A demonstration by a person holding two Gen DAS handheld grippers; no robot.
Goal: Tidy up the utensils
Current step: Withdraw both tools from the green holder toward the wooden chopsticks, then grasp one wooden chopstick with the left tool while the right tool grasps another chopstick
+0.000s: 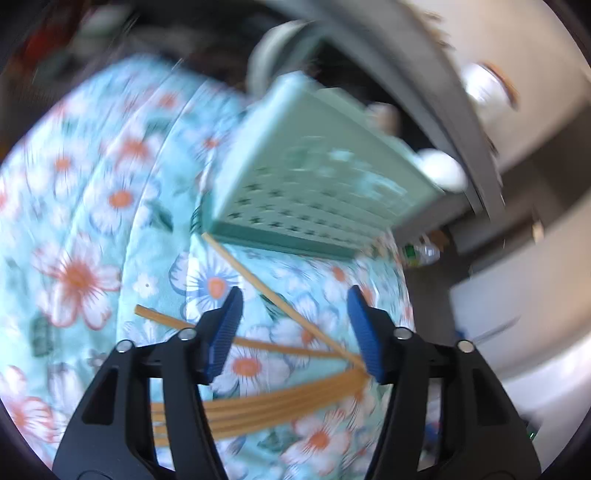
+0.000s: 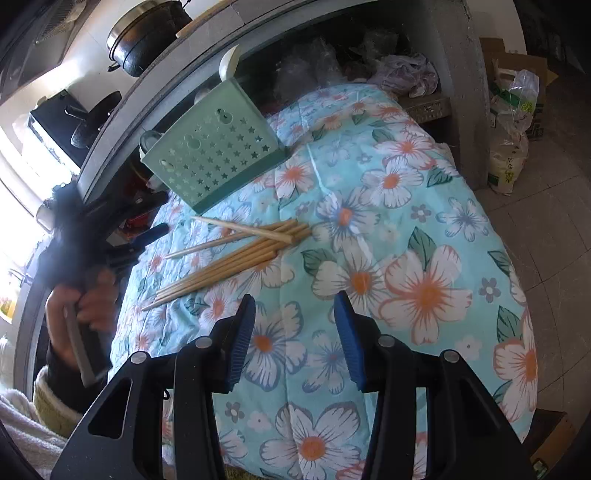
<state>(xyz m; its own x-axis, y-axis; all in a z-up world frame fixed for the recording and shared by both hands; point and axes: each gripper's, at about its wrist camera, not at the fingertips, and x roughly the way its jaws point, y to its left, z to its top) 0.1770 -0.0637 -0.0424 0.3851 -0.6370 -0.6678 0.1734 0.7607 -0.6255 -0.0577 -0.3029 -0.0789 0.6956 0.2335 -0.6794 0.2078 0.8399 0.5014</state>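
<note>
Several wooden chopsticks [image 2: 236, 254] lie fanned out on a flowered blue cloth [image 2: 406, 229]. Behind them a green utensil holder [image 2: 218, 155] with star-shaped holes stands tilted on the cloth, and a white spoon [image 2: 229, 62] sticks out of its top. In the left wrist view my left gripper [image 1: 295, 328] hovers open just over the chopsticks [image 1: 280, 402], short of the holder [image 1: 314, 177]; a stick crosses the gap between its blue pads without being pinched. My right gripper [image 2: 294, 306] is open over bare cloth, nearer than the chopsticks, with nothing in it. The left gripper [image 2: 147, 236] appears blurred at the left.
A hand [image 2: 85, 306] grips the left tool's handle at the left edge. A grey counter edge [image 2: 122, 114] curves behind the holder, with a black pot [image 2: 147, 33] on top. Plastic bags [image 2: 402, 74] sit in the recess behind. A rice sack [image 2: 509, 147] stands on the tiled floor at right.
</note>
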